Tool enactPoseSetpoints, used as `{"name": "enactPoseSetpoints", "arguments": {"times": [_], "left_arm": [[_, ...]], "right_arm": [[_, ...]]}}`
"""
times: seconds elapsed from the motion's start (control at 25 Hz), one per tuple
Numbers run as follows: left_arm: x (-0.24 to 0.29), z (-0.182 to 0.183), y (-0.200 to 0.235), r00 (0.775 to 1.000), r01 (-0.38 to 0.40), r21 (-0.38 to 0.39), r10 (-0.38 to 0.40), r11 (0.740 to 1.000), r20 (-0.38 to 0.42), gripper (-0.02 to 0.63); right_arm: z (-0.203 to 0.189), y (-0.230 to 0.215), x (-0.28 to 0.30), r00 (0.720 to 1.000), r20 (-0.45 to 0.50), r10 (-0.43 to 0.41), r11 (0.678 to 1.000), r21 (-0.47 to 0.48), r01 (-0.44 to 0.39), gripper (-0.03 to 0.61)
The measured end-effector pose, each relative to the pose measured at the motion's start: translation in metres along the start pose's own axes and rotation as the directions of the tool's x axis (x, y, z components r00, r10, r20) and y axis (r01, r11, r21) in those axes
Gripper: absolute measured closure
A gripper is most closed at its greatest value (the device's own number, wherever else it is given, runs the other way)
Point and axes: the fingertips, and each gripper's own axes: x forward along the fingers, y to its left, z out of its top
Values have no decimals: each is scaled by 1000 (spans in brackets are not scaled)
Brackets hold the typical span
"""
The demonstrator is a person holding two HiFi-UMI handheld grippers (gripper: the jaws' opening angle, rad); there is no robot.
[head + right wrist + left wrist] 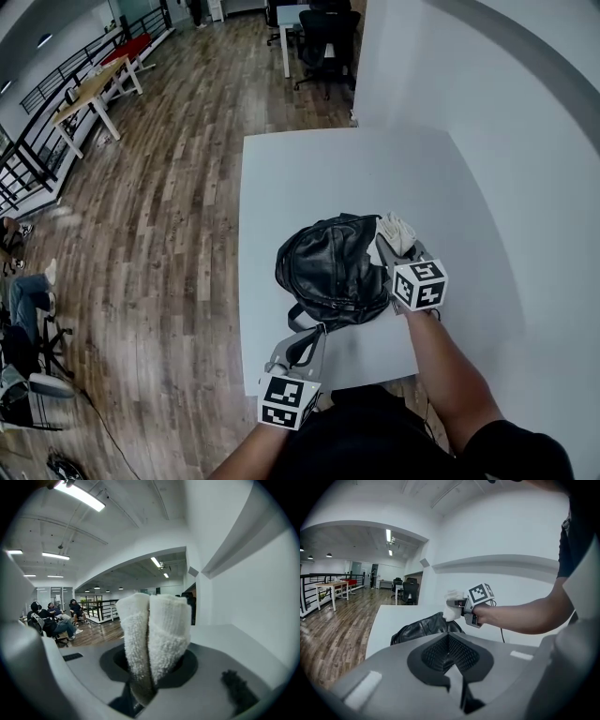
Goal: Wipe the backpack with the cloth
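Note:
A black leather backpack lies on the white table near its front edge; the left gripper view shows it too. My right gripper is shut on a folded white cloth, held at the backpack's upper right side. In the right gripper view the cloth stands up out of the jaws and fills the middle. My left gripper sits at the table's front edge, shut on a black mesh backpack strap. The left gripper view also shows the right gripper with the cloth.
A white wall runs close along the table's right side. Wooden floor lies to the left and beyond. Desks and office chairs stand far back, a railing is at far left, and seated people are in the distance.

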Motion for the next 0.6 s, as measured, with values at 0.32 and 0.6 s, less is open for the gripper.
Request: {"name": "enactPoseSetpoints", "arguments": {"times": [0.32,0.6], "left_arm": [[4,-3,-8,999,37,18,-36,999,-7,607],[4,0,-15,998,68,31,-68,997,-8,607]], "right_arm": [[-3,-24,-18,998,7,-66,998,19,66,486],[-5,-45,-36,992,2,-130,991,28,130,486]]}}
